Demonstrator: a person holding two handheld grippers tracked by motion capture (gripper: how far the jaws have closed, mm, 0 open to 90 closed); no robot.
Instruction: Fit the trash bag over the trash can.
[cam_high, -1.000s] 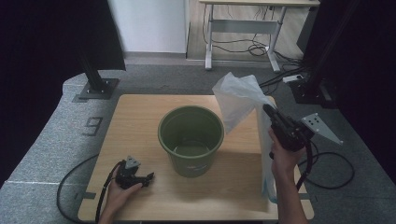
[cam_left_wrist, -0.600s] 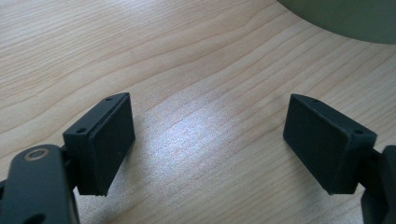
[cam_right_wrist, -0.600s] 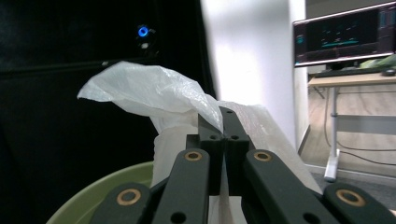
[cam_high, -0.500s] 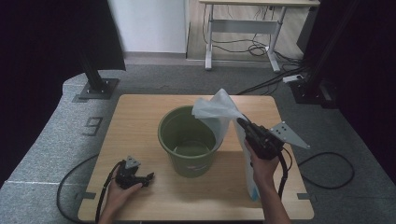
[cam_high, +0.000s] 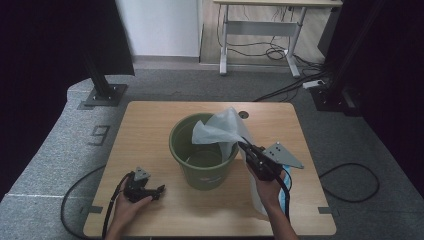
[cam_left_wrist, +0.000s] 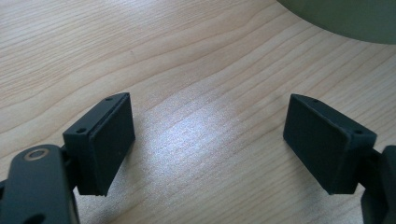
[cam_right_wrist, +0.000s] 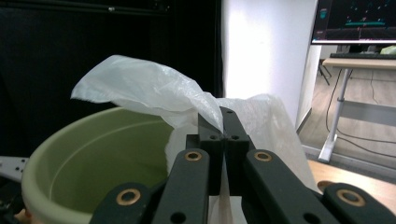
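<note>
Your right tongs (cam_high: 244, 145) were clamped shut on a fold of the bag (cam_high: 220, 129), a thin, whitish plastic liner. In the right gripper view the jaws met flat with the film pinched between them, and the loose top billowed over the near rim of the bucket (cam_high: 202, 170). The rest of the bag trailed down past your right hand toward the counter (cam_high: 150, 120), beside the bucket's right wall.

Your left tongs (cam_high: 159, 189) lay low on the counter near the bucket's left foot, jaws wide apart with only bare wood between them.

The bag looked almost weightless, limp and slick. It would have held no shape of its own, would drift with any quick motion, and could slip or tear from a small pinch. The best hold was probably at the hem of its mouth, with a doubled fold between the pads. A second pinch on the opposite hem would likely have been needed to spread it over the rim.
</note>
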